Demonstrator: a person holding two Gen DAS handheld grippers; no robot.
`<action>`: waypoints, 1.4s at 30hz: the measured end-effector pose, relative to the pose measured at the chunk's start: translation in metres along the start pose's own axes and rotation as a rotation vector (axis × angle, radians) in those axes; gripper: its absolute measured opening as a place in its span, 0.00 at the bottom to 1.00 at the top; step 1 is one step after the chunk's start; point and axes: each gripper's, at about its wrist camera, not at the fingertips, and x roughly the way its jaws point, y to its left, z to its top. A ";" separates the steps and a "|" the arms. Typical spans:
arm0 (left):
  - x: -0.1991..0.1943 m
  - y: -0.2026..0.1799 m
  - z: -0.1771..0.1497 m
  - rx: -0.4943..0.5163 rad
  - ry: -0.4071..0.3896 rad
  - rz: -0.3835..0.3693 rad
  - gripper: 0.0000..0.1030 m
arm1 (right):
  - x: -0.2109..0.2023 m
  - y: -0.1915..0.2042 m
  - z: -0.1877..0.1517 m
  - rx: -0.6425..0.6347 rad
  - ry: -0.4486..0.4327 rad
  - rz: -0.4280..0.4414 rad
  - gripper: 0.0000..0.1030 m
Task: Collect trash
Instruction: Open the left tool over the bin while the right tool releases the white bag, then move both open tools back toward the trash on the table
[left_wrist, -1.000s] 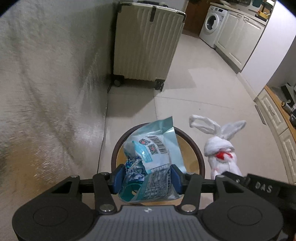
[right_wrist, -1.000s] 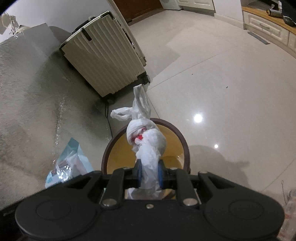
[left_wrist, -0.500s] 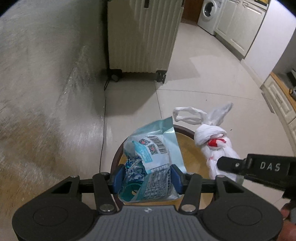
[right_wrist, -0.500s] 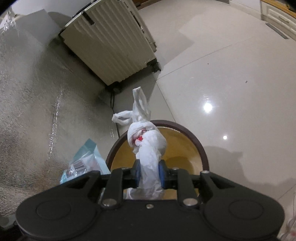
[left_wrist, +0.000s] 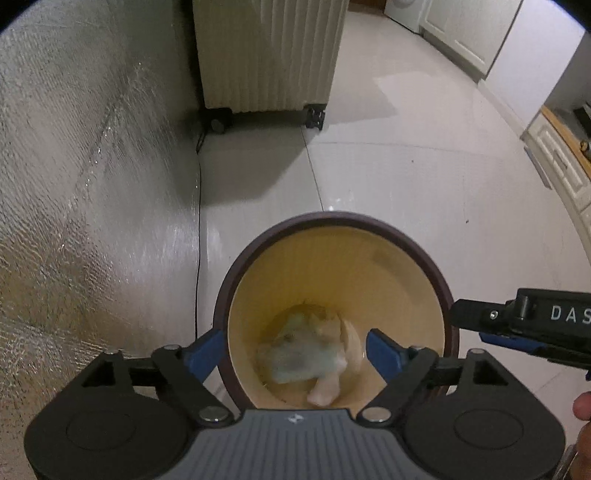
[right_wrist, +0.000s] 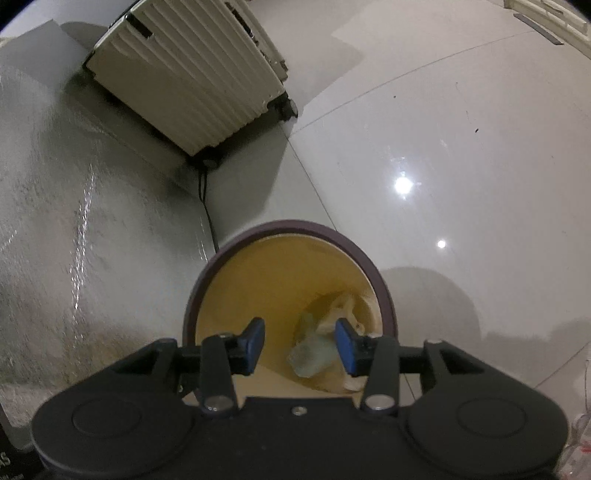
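A round trash bin with a dark rim and yellow inside stands on the floor; it also shows in the right wrist view. At its bottom lie the teal snack packet and the knotted white plastic bag, seen too in the right wrist view as packet and bag. My left gripper is open and empty over the bin mouth. My right gripper is open and empty over the bin; its body shows at the right of the left wrist view.
A cream ribbed suitcase stands on wheels beyond the bin, also in the right wrist view. A silvery textured surface runs along the left. A black cable lies on the glossy tile floor. White cabinets stand at right.
Both grippers opened. The teal packet dropped from the left gripper and the white bag from the right one; both now lie at the bottom of the bin.
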 end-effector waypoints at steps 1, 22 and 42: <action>0.000 0.001 0.000 0.003 0.006 0.002 0.87 | 0.000 0.000 0.000 -0.007 0.003 -0.004 0.43; -0.021 0.018 -0.017 -0.043 0.079 0.030 0.99 | -0.022 0.001 -0.012 -0.184 0.012 -0.116 0.79; -0.068 0.030 -0.037 -0.045 0.082 0.083 1.00 | -0.063 0.015 -0.034 -0.335 -0.013 -0.187 1.00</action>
